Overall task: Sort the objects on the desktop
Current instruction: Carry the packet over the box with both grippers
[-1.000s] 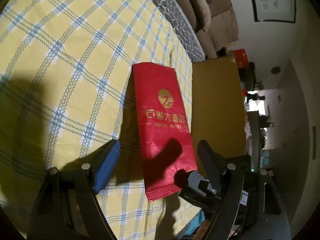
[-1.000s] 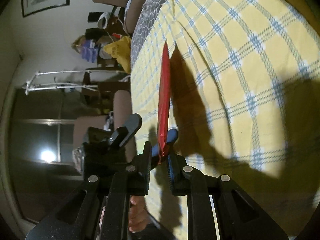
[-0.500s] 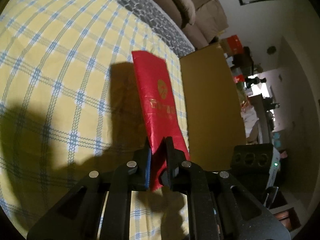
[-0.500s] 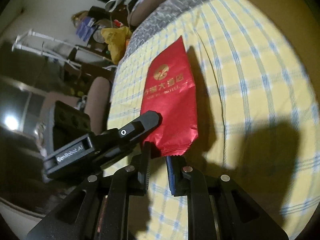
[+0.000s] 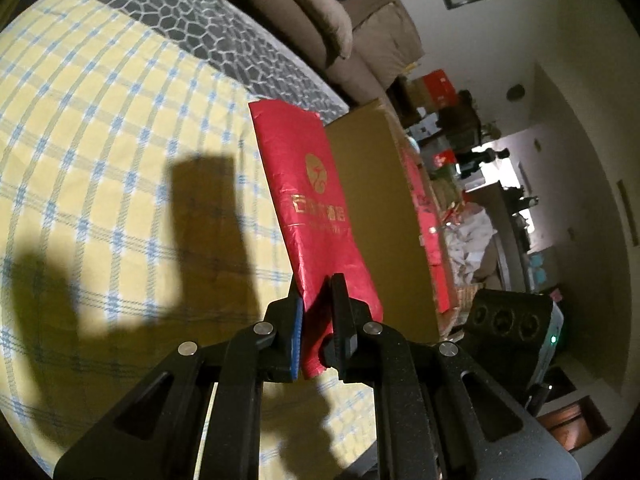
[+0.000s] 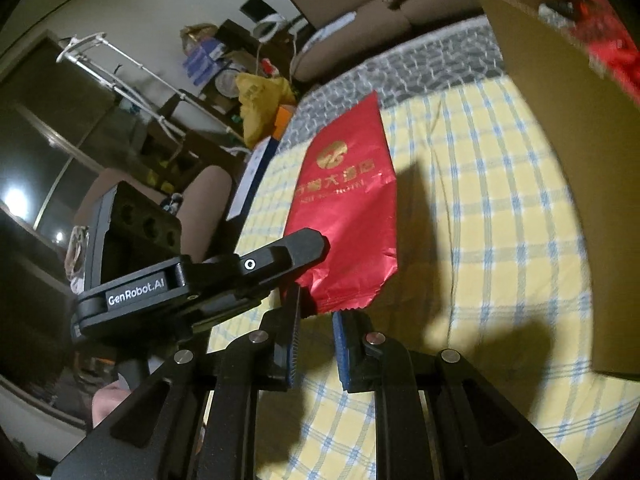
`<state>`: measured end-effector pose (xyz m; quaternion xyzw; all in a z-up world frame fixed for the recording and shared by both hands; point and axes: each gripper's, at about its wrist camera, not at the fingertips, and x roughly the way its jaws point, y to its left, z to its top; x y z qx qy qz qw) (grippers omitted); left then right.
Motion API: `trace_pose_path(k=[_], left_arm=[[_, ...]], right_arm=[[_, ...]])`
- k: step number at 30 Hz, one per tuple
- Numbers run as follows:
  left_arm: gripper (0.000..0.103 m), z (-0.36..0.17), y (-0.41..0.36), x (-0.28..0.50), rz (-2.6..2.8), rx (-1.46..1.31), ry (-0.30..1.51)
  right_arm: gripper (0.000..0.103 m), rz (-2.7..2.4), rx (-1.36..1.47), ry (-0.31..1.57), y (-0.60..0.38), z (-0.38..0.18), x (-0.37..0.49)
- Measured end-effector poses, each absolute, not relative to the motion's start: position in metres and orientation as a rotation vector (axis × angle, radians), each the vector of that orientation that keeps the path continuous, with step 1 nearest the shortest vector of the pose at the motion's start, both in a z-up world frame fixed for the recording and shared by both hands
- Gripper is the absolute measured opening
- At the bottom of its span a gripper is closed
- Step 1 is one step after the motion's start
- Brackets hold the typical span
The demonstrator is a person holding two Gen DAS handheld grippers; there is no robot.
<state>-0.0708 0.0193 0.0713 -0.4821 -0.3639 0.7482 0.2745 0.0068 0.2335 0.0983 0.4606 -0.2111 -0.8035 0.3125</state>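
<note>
A red foil packet with gold lettering is held above the yellow checked tablecloth. My left gripper is shut on the packet's near end and holds it lifted. In the right wrist view the same packet hangs in front, with the left gripper's finger clamped on its lower left corner. My right gripper is slightly open just below the packet's serrated edge and holds nothing.
An open cardboard box stands on the table's right side, with red items inside; it also shows in the right wrist view. A grey patterned cover and a brown sofa lie beyond. Clutter fills the room at left.
The packet passed from my right gripper to my left. The left gripper closed on it and lifted it; the right gripper let go and opened slightly.
</note>
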Motion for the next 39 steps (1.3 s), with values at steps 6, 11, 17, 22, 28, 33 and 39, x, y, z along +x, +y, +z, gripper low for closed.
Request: trace_pose_path(k=[6, 11, 17, 22, 28, 33, 39], left_arm=[[0.011, 0.108, 0.047, -0.082, 2.014, -1.256, -0.909], [0.012, 0.138, 0.086, -0.106, 1.99, -1.248, -0.854], [0.012, 0.159, 0.148, -0.135, 1.984, -1.271, -0.73], [0.012, 0.163, 0.189, -0.156, 1.985, -1.296, -0.67], [0.012, 0.159, 0.223, -0.181, 2.019, -1.355, -0.588], [0.012, 0.148, 0.245, -0.198, 2.048, -1.42, -0.511], [0.017, 0.145, 0.254, -0.21, 2.169, -1.454, -0.382]], right_arm=[[0.015, -2.199, 1.123, -0.557, 0.255, 0.132, 0.005], [0.016, -2.277, 1.075, -0.59, 0.285, 0.162, -0.005], [0.016, -2.347, 1.093, -0.652, 0.331, 0.17, -0.027], [0.015, -2.369, 1.155, -0.668, 0.362, 0.172, -0.053], [0.016, -2.341, 1.254, -0.664, 0.386, 0.16, -0.088], [0.016, -2.317, 1.347, -0.68, 0.401, 0.142, -0.117], [0.016, -2.314, 1.459, -0.711, 0.407, 0.116, -0.136]])
